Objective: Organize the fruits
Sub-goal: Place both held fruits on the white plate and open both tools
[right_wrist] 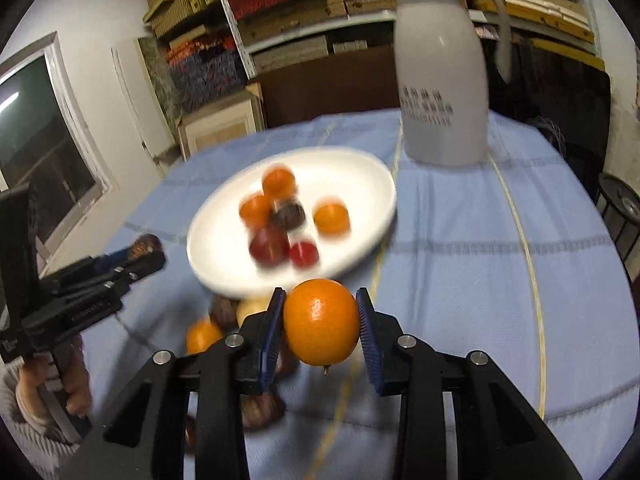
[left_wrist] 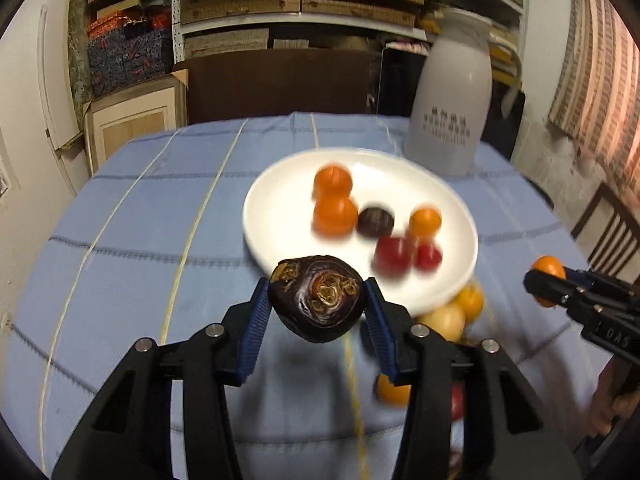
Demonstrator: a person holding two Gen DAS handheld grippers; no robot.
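Left wrist view: the left gripper (left_wrist: 316, 304) has its blue-padded fingers (left_wrist: 256, 324) closed onto a dark purple-brown fruit (left_wrist: 316, 304), wrinkled and glossy, tan scarring on its face, held above the near rim of the white plate (left_wrist: 280, 188). The plate sits mid-table on a light blue tablecloth (left_wrist: 132, 240) and holds three orange fruits, one dark fruit and two red ones, all motion-blurred. More loose fruit, yellow and orange, lies on the cloth just near of the plate. A white jug (left_wrist: 452, 96) stands far right. At right the right gripper (left_wrist: 546, 284) pinches a small orange. Right wrist view: the right gripper is clamped on a small orange (right_wrist: 322, 322), smooth, shiny, round, stem nub at the bottom, held just near of the plate. At left the left gripper (right_wrist: 146, 252) grips the dark fruit. Blurred loose fruit lies below the fingers.
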